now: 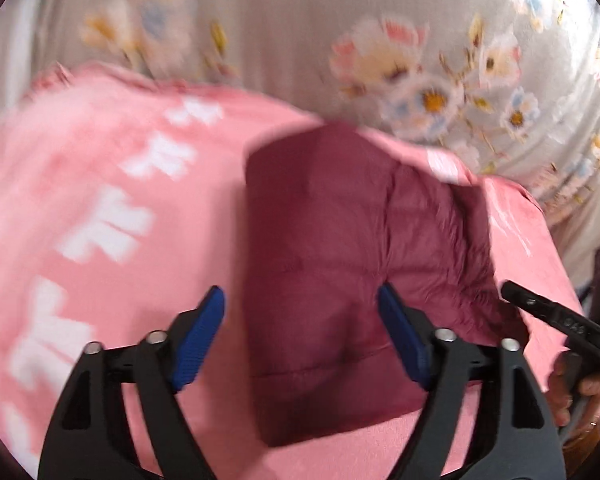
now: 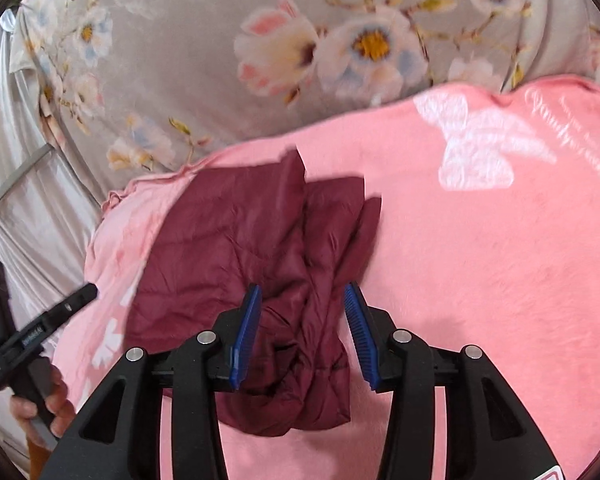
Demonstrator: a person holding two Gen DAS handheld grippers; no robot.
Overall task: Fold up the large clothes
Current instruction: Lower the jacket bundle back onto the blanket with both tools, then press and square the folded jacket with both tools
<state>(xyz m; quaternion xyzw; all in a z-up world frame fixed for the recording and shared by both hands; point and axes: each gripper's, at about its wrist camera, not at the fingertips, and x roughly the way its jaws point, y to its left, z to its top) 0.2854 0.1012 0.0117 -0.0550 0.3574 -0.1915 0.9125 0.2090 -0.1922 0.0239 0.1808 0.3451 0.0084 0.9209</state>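
While the folded maroon garment (image 1: pixel 340 248) lies on a pink blanket (image 1: pixel 80 208) over a floral bedsheet (image 1: pixel 300 20), the left gripper (image 1: pixel 300 332) hovers above it, fingers (image 1: pixel 198 340) spread wide and touching nothing. Between the fingers (image 2: pixel 246 336) of the right gripper (image 2: pixel 302 332), parted and not pressing, sits the garment's bunched near edge. A hand (image 2: pixel 48 404) holds the left tool.

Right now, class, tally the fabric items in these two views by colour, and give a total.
Maroon: 1, the folded garment
Pink: 1, the blanket under it
Grey floral: 1, the bedsheet beyond
Total: 3
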